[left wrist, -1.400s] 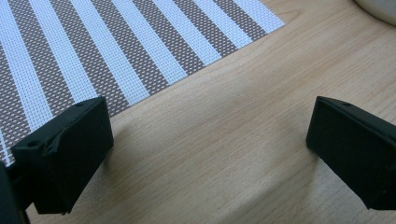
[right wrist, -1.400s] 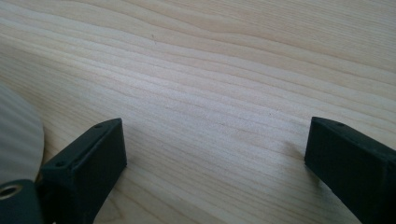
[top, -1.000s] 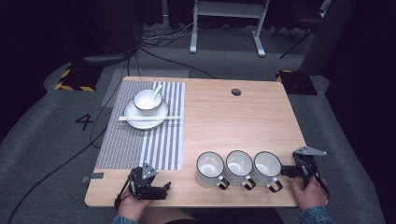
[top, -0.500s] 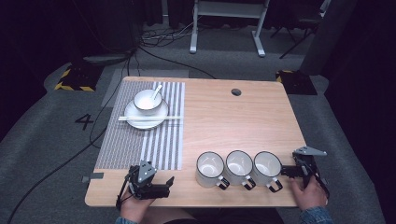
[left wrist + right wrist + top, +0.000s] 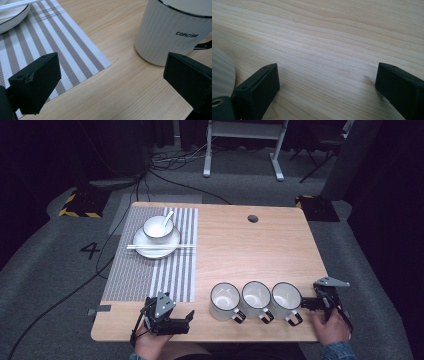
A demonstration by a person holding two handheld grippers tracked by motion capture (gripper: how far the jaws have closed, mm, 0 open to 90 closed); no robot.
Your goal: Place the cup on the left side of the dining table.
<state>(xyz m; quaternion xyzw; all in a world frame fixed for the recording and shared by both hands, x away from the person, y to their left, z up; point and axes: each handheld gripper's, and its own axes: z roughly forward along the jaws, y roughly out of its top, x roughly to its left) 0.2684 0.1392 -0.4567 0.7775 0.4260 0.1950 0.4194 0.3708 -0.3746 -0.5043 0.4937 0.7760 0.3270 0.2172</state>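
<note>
Three empty mugs (image 5: 256,298) near right, spoon (image 5: 167,217) in bowl (image 5: 158,228) far left; left gripper (image 5: 188,319) and right gripper (image 5: 305,303) both wide, holding nothing.

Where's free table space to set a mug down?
Bare wood between the striped placemat, the cable hole and the three mugs, out to the right edge. Crowded: the front edge, with mugs flanked by the left gripper and right gripper.

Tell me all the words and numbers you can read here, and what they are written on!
"concise" stands in black letters on the side of the white ribbed mug, the left one of three by the front edge of the table.
"4" is marked in black on the grey floor to the left of the table.
The other two mugs show no lettering from above.
</note>
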